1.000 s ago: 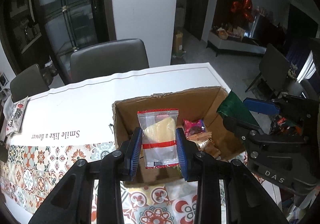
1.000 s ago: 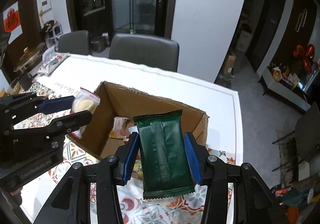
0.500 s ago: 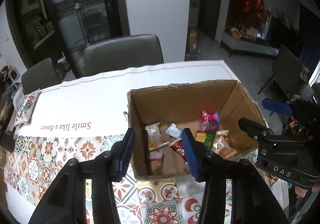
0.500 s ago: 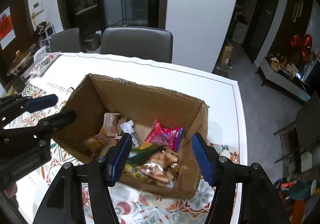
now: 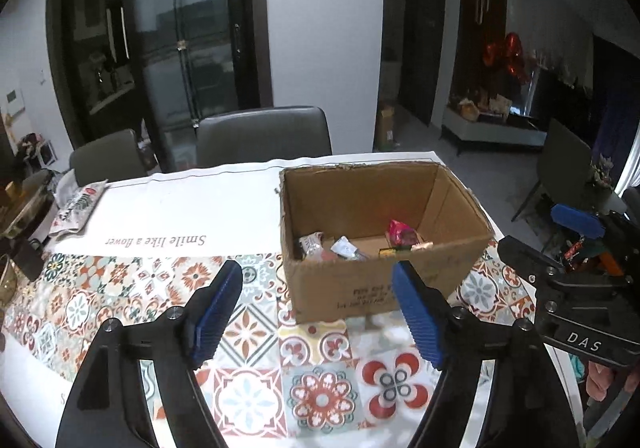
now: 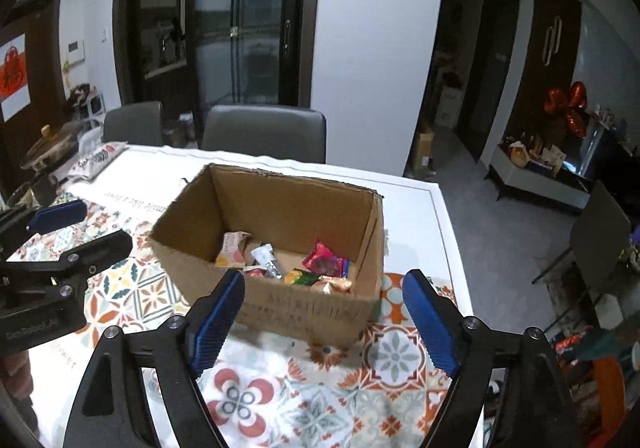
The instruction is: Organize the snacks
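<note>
An open cardboard box (image 5: 384,288) (image 6: 304,312) stands on the patterned tablecloth and holds several wrapped snacks, among them a pink packet (image 5: 402,232) (image 6: 325,263). My left gripper (image 5: 318,312) hovers in front of the box with its jaws opening and nothing between them. My right gripper (image 6: 324,318) also hovers before the box's near wall, jaws opening and empty. Each gripper shows in the other's view: the right gripper (image 5: 576,260) at the right edge, the left gripper (image 6: 60,236) at the left edge.
A printed snack bag (image 5: 78,203) (image 6: 94,159) lies at the table's far left corner beside a pot. Two grey chairs (image 5: 264,135) stand behind the table. The table's right edge (image 6: 452,248) runs close to the box, with floor and another chair beyond.
Both grippers let go of their packets, a clear cracker pack on the left and a dark green pack on the right, into the box. Then both drew back from the box and opened wider.
</note>
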{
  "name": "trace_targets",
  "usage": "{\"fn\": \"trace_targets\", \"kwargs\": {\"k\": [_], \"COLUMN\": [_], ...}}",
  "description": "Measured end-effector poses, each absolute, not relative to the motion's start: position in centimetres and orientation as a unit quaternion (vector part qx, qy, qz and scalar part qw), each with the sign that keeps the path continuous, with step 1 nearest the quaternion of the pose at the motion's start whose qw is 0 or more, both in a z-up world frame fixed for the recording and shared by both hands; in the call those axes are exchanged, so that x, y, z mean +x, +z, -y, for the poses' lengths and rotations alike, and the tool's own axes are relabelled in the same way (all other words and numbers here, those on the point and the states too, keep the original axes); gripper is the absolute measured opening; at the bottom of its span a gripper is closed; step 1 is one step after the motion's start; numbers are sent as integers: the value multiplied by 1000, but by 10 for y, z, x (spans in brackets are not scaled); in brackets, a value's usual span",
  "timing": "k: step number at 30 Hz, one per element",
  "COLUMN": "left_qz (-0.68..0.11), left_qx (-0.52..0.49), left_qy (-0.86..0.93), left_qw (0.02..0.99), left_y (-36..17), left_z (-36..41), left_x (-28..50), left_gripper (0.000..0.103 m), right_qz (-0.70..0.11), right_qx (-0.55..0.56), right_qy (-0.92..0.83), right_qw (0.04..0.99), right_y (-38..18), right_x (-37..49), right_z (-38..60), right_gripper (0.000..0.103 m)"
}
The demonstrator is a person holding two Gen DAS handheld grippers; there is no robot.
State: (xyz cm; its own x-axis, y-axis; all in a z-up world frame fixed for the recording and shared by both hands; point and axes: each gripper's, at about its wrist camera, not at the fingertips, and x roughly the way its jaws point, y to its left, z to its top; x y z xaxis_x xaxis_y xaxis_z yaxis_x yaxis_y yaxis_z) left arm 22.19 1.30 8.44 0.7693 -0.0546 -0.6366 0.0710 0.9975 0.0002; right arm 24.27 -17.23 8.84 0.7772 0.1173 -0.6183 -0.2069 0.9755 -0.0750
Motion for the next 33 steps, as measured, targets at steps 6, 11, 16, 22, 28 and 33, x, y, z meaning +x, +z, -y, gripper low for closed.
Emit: {"fn": "trace_targets", "kwargs": {"k": [6,11,16,22,28,33], "left_qz": [-320,-307,-279,-264,-264,-259], "left_qx": [8,17,37,28,22,17], "left_qy": [-13,-9,4,1,-6,-4], "left_qw": [947,952,959,964,964,966], "left_y": [81,77,75,69,61,59], "left_z": [-15,-12,-3,-1,-1,-3], "left_x": [181,144,107,78,59,50], "left_gripper": [91,96,102,103,103,103], "right_qz": [-291,-294,-298,-284,-269,-262], "right_qx": [-79,-62,-22,-14,-20,-22], "right_qy": [79,89,94,74,66,66], "right_qw": [950,950,950,956,961,963], "right_y": [81,70,62,57,54,52], "right_x": [193,158,129,100,78,70], "right_z": [172,178,193,200,199,197], "right_gripper": [87,87,87,87,87,87]}}
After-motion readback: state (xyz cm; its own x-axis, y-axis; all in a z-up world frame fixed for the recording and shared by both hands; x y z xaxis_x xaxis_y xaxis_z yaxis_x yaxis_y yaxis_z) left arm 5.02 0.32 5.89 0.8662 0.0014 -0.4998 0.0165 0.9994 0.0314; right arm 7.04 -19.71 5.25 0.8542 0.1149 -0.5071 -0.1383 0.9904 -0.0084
